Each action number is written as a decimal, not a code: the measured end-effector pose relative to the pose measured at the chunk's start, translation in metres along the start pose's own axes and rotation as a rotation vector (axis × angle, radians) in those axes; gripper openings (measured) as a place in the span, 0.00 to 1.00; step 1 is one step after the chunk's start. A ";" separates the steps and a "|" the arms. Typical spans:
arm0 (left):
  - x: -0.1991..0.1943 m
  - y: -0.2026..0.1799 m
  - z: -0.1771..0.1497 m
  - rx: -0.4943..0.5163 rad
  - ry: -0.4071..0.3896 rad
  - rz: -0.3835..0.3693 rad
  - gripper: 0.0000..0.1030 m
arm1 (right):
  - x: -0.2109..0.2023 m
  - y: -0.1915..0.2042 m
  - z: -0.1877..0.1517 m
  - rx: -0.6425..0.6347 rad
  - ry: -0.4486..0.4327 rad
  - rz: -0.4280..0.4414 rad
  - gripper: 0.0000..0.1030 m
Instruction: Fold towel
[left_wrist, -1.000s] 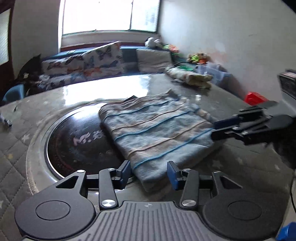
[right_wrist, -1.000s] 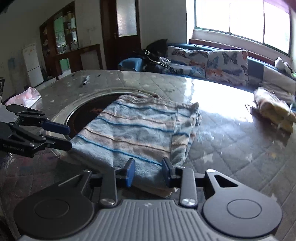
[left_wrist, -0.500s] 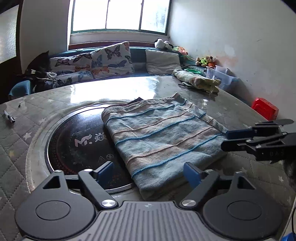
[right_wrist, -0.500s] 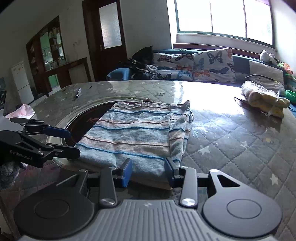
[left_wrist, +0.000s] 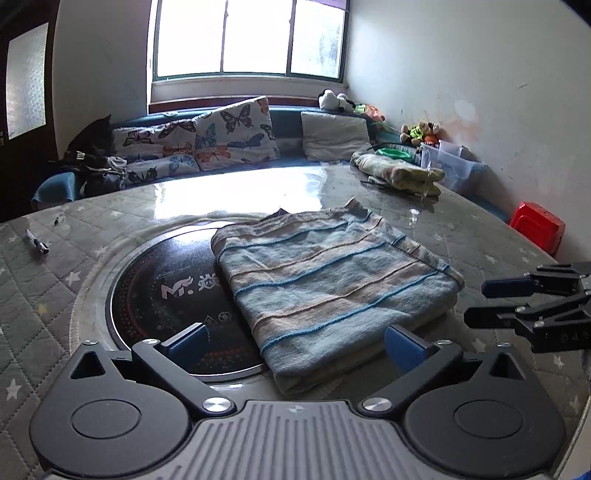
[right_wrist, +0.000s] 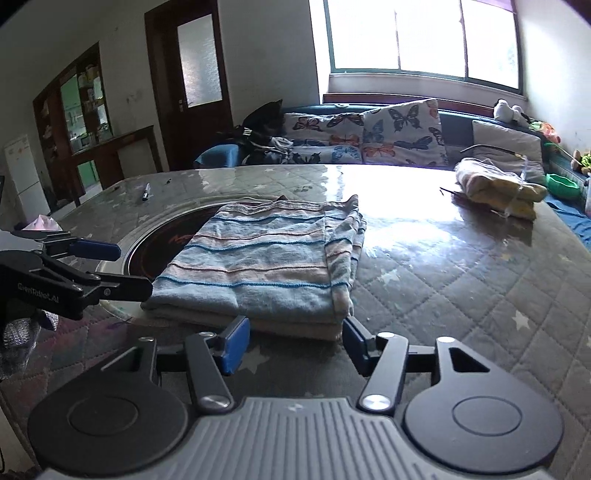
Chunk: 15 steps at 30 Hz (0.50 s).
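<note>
Blue-padded left tool and right tool gape beside towel.

I count: striped towel x1 | grippers x2, left, right | pen x1 | butterfly cushions x3 | red stool x1

my table has a quilted grey star-print cover under a shiny clear sheet, w/ a round black glass hob sunk in the middle, white logo on it. a pen lies far left on the cover. a bundled yellowish cloth sits at the far right edge, green bowl just behind it. bench past the table holds butterfly cushions, a plain grey pillow & plush toys. red stool by the right wall. dark door & white fridge off to the left.
</note>
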<state>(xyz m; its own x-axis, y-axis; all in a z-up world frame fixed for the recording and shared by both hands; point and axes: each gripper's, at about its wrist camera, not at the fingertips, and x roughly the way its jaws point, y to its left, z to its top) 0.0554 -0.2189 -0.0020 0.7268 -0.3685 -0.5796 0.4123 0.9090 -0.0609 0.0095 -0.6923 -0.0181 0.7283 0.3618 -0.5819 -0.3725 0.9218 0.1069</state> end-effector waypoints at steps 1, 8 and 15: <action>-0.003 -0.001 0.000 0.000 -0.007 0.002 1.00 | -0.002 0.001 -0.001 0.004 -0.005 -0.003 0.61; -0.020 -0.006 -0.001 0.017 -0.047 0.013 1.00 | -0.024 0.015 -0.004 -0.002 -0.068 -0.019 0.82; -0.024 -0.006 -0.003 0.010 -0.047 0.025 1.00 | -0.035 0.028 -0.005 -0.013 -0.119 -0.051 1.00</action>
<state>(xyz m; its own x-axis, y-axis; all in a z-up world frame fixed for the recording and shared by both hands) 0.0339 -0.2148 0.0102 0.7618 -0.3547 -0.5420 0.3991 0.9161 -0.0385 -0.0297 -0.6795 0.0010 0.8095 0.3291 -0.4862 -0.3402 0.9379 0.0685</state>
